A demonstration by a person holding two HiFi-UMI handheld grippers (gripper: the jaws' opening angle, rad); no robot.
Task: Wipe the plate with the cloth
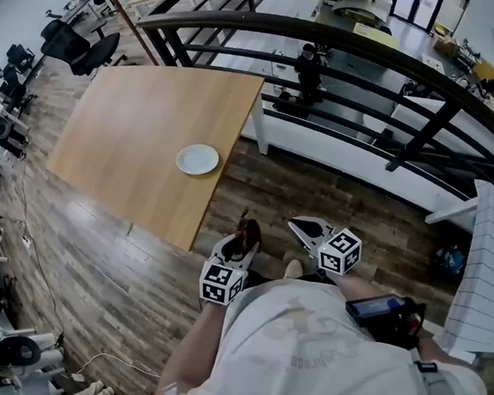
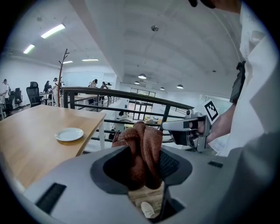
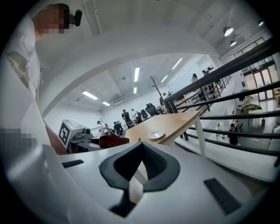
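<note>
The person wears a white short-sleeved shirt point(image 1: 308, 350) with a faint pale print on the front, and a black box point(image 1: 382, 311) with a blue-lit face at the waist. The left claw point(image 1: 248, 228) and right claw point(image 1: 294, 223) are smooth light-grey shells with dark ribbed pads point(image 3: 154, 164) inside. Each carries a white cube printed with black square markers: the left cube point(image 1: 221, 282) and the right cube point(image 1: 340, 251).

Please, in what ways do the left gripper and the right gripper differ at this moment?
The left gripper is shut on the brown cloth; the right gripper holds nothing. The left gripper's jaws stand apart around the bunched cloth, while the right gripper's jaws meet at their tips. Both are over the floor, short of the table where the plate lies.
</note>
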